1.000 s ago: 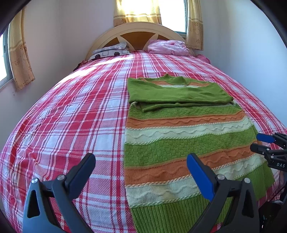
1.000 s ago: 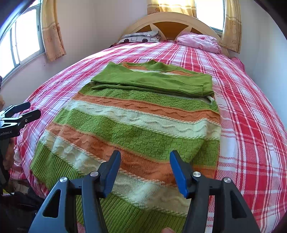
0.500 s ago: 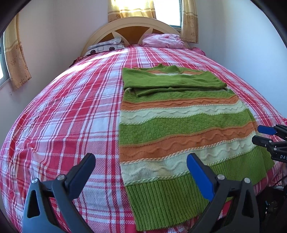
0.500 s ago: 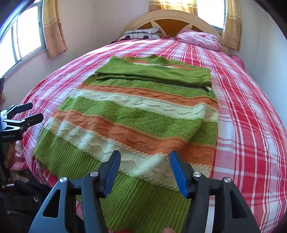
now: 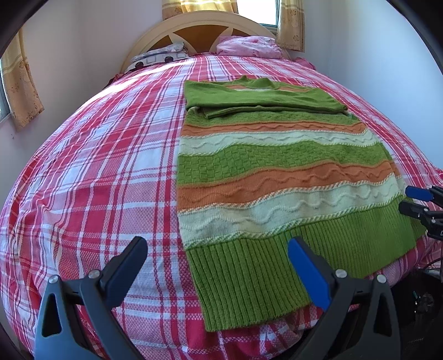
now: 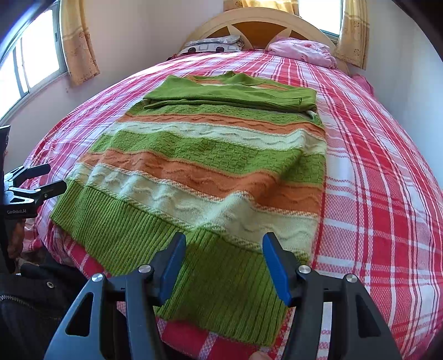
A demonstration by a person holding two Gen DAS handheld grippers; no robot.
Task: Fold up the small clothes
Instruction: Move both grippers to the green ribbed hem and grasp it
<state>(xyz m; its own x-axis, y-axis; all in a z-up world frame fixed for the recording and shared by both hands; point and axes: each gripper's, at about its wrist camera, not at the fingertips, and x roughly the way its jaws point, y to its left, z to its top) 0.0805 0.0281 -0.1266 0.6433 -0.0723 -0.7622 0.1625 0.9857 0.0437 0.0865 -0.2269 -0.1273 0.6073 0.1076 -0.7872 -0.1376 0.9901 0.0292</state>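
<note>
Nearest to each camera, both claws stand with their jaws spread wide and nothing between them. The left claw [image 5: 216, 263] hangs over the foot of the bed, its dark finger above the plaid sheet and its blue-padded finger above the ribbed green hem of the sweater [image 5: 277, 177]. The right claw [image 6: 224, 263] hangs above the same hem nearer the sweater's other corner, both blue pads over the green ribbing; whether they touch the knit cannot be told. Each claw also shows at the edge of the other's view, off the side of the sweater's hem.

Beyond the claws, the sweater lies flat on the bed [image 5: 97, 166], lengthwise, hem toward the foot and neckline toward the headboard. Its body runs in bands: green ribbing, cream with wavy lines, orange, textured green, cream, orange, green. At its far end the plain green sleeves [image 6: 235, 95] are folded across the chest, one over the other, forming a flat layer just below the collar. The hem reaches the mattress edge at the foot.

Farther back, the red, pink and white plaid sheet [image 6: 373, 166] covers the whole bed. At the head lie a patterned pillow [image 5: 157, 56] and a pink pillow [image 5: 246, 47], against a curved wooden headboard [image 6: 260, 25]. Yellow curtains [image 6: 79, 41] hang by bright windows.
</note>
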